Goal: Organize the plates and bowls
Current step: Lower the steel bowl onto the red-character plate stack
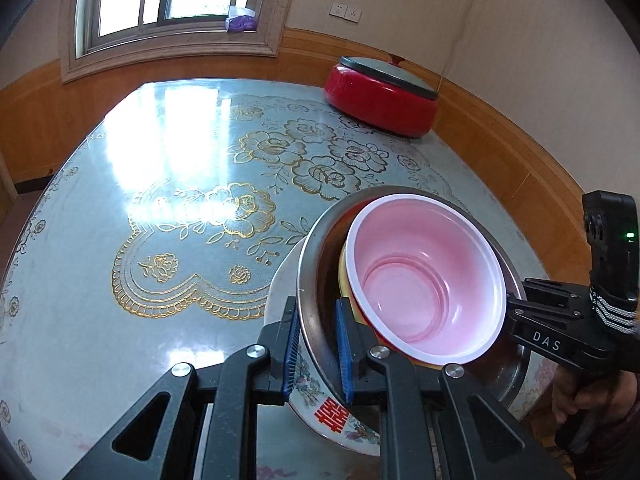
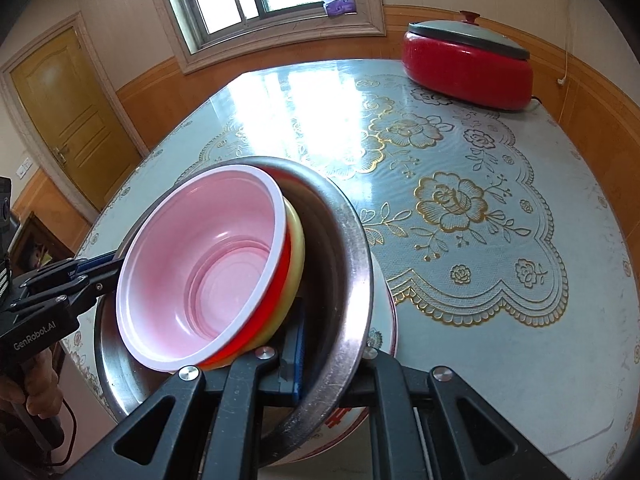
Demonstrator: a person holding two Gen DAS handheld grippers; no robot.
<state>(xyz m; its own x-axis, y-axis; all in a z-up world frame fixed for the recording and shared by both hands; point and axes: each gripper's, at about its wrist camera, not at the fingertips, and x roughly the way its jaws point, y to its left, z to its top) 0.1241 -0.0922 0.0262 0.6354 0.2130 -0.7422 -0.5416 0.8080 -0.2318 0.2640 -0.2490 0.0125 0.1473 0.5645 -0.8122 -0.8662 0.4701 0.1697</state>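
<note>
A steel bowl (image 1: pixel 316 248) holds a yellow bowl (image 1: pixel 342 268) and, nested on top, a red plastic bowl with a pink inside (image 1: pixel 424 276). The stack rests on a white flowered plate (image 1: pixel 320 408). My left gripper (image 1: pixel 316 348) is shut on the steel bowl's near rim, one blue pad inside, one outside. My right gripper (image 2: pixel 328 344) is shut on the opposite rim of the steel bowl (image 2: pixel 352 264); it also shows at the right of the left wrist view (image 1: pixel 516 308). The pink-lined bowl (image 2: pixel 200 272), yellow bowl (image 2: pixel 298 256) and plate (image 2: pixel 384 320) show in the right wrist view.
The round table (image 1: pixel 120 280) has a glossy blue cloth with gold flowers. A red electric cooker with a grey lid (image 1: pixel 380 92) stands at the far right edge, also in the right wrist view (image 2: pixel 468 60). A wooden door (image 2: pixel 68 120) is at the left.
</note>
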